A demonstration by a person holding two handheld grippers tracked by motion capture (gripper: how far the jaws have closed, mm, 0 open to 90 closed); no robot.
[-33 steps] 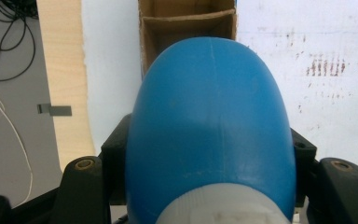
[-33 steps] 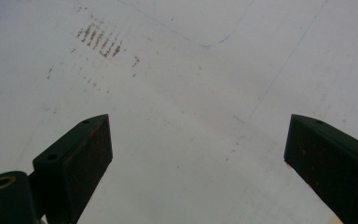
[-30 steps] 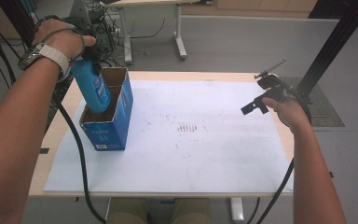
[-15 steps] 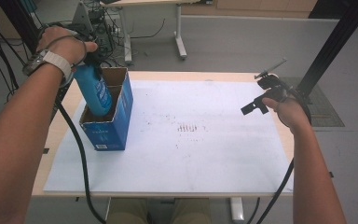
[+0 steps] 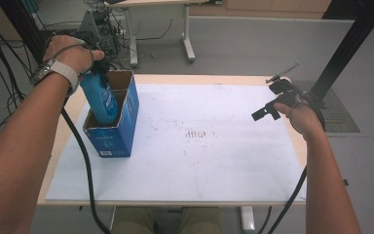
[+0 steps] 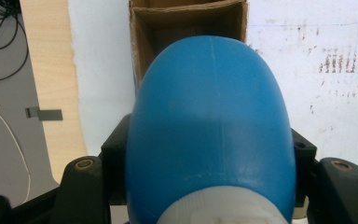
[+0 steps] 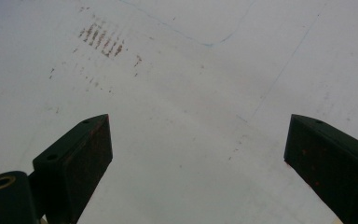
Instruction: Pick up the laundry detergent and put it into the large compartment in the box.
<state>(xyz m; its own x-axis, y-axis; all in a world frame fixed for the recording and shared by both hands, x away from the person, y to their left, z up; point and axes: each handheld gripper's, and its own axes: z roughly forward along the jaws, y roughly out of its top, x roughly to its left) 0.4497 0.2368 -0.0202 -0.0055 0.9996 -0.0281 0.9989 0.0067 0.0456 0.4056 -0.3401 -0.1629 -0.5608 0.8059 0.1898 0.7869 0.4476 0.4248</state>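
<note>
A blue bottle (image 5: 100,100) with a white neck stands tilted, its lower end inside an open blue cardboard box (image 5: 114,139) at the table's left. My left gripper (image 5: 96,68) is shut on the bottle's upper part. In the left gripper view the bottle (image 6: 209,126) bulges between the two black jaws, and the box's brown inside (image 6: 186,18) lies beyond it. My right gripper (image 5: 265,113) hovers over the table's right side, open and holding nothing. In the right gripper view, my right gripper (image 7: 196,140) has its jaws wide apart above bare paper.
A white paper sheet (image 5: 214,161) with rusty smudges (image 5: 197,133) covers the wooden table (image 5: 65,146). A black cable (image 5: 85,165) trails from the left gripper over the front edge. A black post (image 5: 350,44) rises at the right, and desk legs (image 5: 187,34) stand behind the table.
My left hand has come down and slightly right, sinking the blue bottle deeper into the box. The right gripper has stayed in place, open.
</note>
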